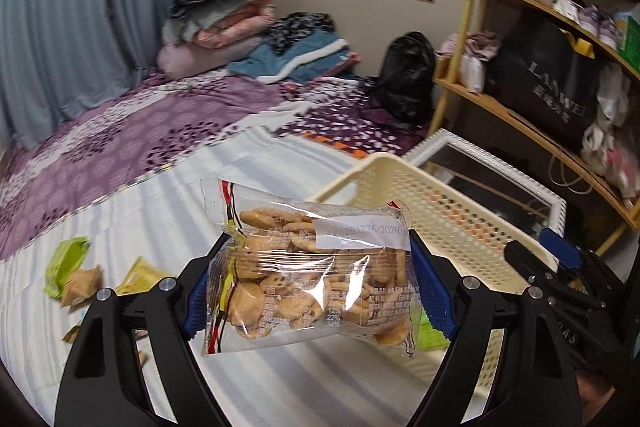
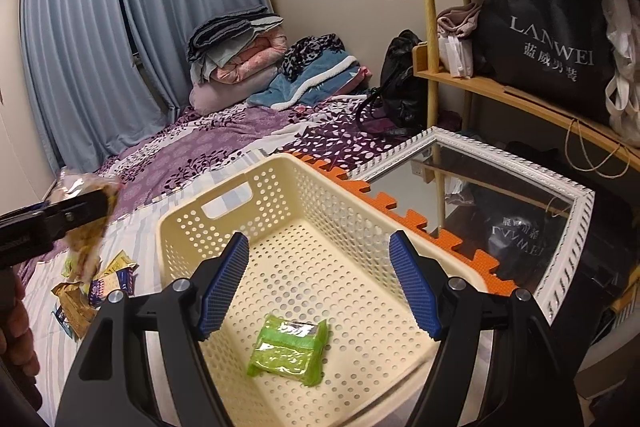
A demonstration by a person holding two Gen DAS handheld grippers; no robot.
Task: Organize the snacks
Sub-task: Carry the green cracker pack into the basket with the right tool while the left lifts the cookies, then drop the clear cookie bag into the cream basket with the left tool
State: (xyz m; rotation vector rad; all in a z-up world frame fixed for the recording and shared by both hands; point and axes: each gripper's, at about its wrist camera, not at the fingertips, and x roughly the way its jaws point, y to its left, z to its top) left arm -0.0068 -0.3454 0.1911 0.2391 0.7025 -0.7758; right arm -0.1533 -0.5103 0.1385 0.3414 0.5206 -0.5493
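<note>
My left gripper (image 1: 316,291) is shut on a clear bag of small biscuits (image 1: 308,267) and holds it above the striped bedsheet, just left of the cream perforated basket (image 1: 452,211). In the right wrist view the left gripper and its bag (image 2: 86,227) show at the far left. My right gripper (image 2: 320,287) is open and empty above the basket (image 2: 192,227). A green snack packet (image 2: 288,349) lies on the basket floor below the open jaws. Several loose snack packets (image 1: 68,267) lie on the sheet to the left; they also show in the right wrist view (image 2: 96,287).
A white-framed mirror (image 2: 560,267) and orange foam mat (image 2: 452,239) lie right of the basket. A wooden shelf (image 2: 520,99) with a black bag stands at the right. Folded bedding (image 2: 248,63) and a black backpack (image 2: 400,83) sit at the far end of the bed.
</note>
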